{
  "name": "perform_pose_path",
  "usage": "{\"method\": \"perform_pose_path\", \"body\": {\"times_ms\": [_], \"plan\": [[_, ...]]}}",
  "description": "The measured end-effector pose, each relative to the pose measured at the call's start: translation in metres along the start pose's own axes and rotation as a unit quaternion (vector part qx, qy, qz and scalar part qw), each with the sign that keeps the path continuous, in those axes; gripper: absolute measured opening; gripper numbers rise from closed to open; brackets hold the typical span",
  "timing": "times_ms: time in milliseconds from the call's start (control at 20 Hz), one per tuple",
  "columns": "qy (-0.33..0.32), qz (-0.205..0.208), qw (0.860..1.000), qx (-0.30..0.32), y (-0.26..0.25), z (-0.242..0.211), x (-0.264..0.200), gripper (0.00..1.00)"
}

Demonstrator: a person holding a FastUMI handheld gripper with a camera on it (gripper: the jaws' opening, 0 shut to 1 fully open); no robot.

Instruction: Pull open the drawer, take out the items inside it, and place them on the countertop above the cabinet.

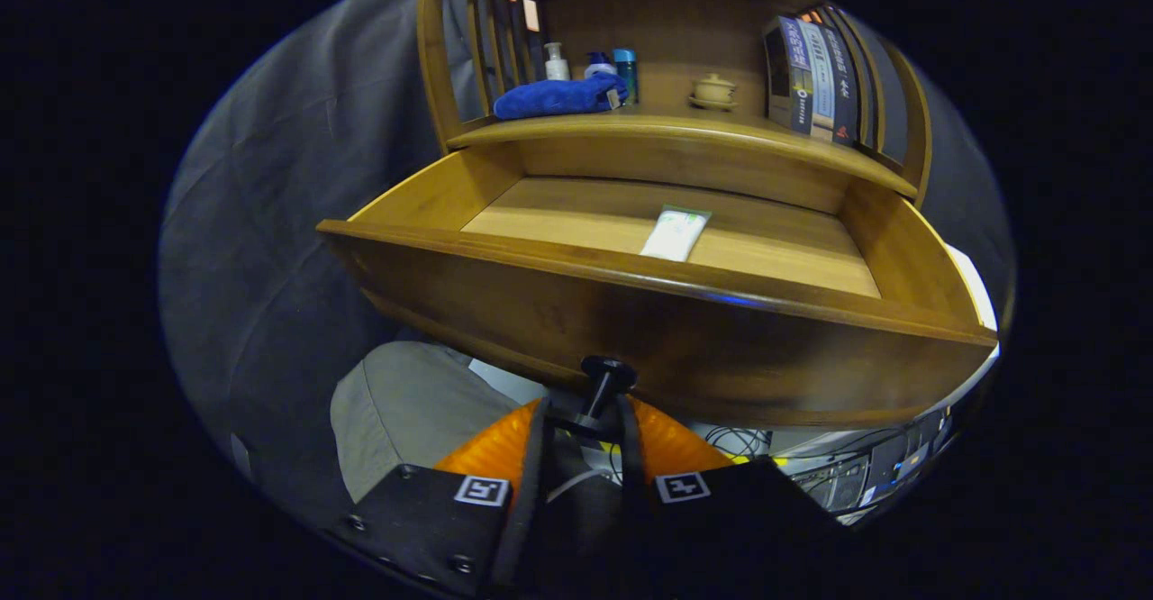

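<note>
Hand-held gripper point(602, 411) clenched on the drawer knob point(606, 373). The open drawer point(630, 312) contains one tube point(675, 233), near its front edge.

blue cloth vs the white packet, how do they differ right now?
The blue cloth is bunched up on the countertop; the white packet lies flat inside the open drawer. The cloth is larger. The gripper is shut on the drawer knob, touching neither.
</note>
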State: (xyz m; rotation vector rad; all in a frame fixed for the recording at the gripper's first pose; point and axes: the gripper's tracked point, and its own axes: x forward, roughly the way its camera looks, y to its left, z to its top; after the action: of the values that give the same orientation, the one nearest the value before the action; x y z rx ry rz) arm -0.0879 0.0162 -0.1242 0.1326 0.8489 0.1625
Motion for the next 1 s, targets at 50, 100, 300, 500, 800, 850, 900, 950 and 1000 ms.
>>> {"method": "perform_pose_path", "body": {"times_ms": [50,100,300,500,800,850,900,950,1000], "plan": [[-0.001,-0.003,1.0,0.007,-0.002,0.0,0.001,0.53],[-0.002,-0.004,1.0,0.011,-0.002,0.0,-0.001,0.6],[0.005,-0.006,1.0,0.022,0.0,-0.004,-0.005,0.9],[-0.036,0.007,0.999,0.008,0.008,0.008,-0.028,0.99],[-0.268,0.017,0.963,-0.027,0.02,0.132,-0.108,0.99],[-0.303,0.009,0.952,-0.044,0.018,0.158,-0.119,0.98],[-0.324,0.002,0.945,-0.054,0.016,0.179,-0.131,0.98],[-0.333,0.001,0.941,-0.056,0.018,0.199,-0.137,0.98],[-0.343,0.006,0.938,-0.048,0.022,0.22,-0.141,0.98]]}}
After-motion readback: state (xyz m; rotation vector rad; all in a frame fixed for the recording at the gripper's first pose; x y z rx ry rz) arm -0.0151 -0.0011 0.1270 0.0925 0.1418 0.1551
